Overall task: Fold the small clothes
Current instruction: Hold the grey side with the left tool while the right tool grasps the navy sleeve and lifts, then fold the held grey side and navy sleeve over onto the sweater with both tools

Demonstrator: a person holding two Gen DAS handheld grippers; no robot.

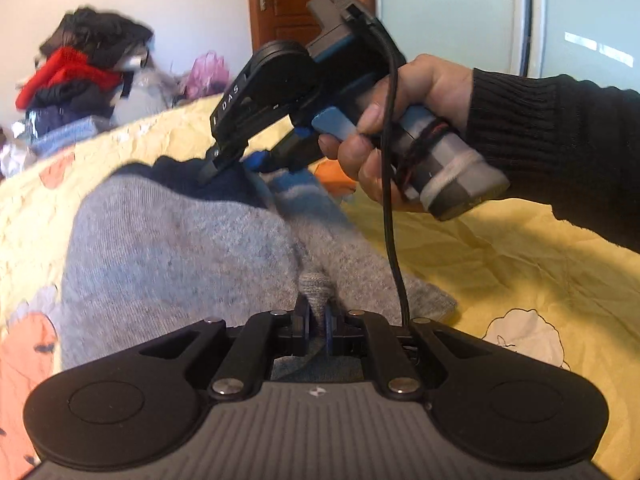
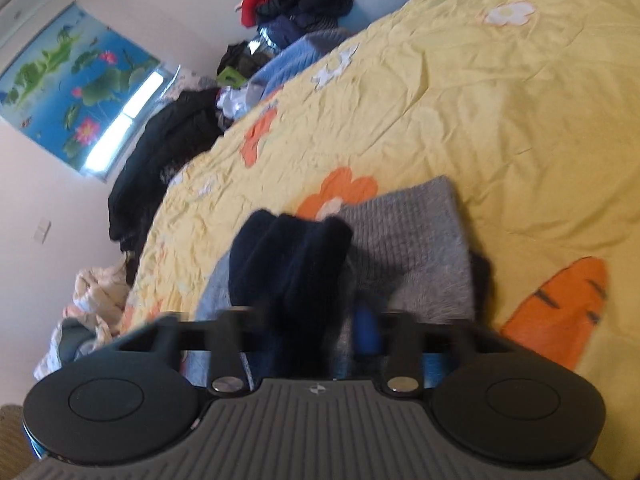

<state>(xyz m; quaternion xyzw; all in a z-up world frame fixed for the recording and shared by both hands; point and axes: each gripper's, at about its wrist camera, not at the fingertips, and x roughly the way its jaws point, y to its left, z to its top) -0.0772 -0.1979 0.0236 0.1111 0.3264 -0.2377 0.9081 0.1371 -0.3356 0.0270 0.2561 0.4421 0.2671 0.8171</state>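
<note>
Yellow bedding [image 1: 500, 248] with orange flowers fills the left wrist view, with a heap of clothes [image 1: 80, 76] against the wall at ten o'clock and a wooden door [image 1: 296, 4] at twelve. On the bedding lies the sock [image 1: 180, 240], grey with a navy toe end at its far side. The left gripper [image 1: 317, 326] at six o'clock is clenched on a small pinch of grey knit that pokes up between its blue pads. Toward one o'clock a hand [image 1: 400, 132] holds the right gripper [image 1: 228, 164], whose tips sit down on the navy end. In the right wrist view the same bedding [image 2: 460, 100] runs up to twelve o'clock, with a lotus picture [image 2: 76, 84] on the wall at ten. The navy end [image 2: 288, 256] bulges up at the centre, between the parted fingers, while grey fabric lies flat toward two o'clock. The frame is blurred, so I cannot tell whether the pads press on the navy knit or stand free of it. The risk, as I judge it, is that the folded-over navy end springs back or slides off line if that side lets go before the fold settles. The left pinch is thin, so a tug could pull the knit out or drag the whole sock across the slippery cover and skew the fold.
</note>
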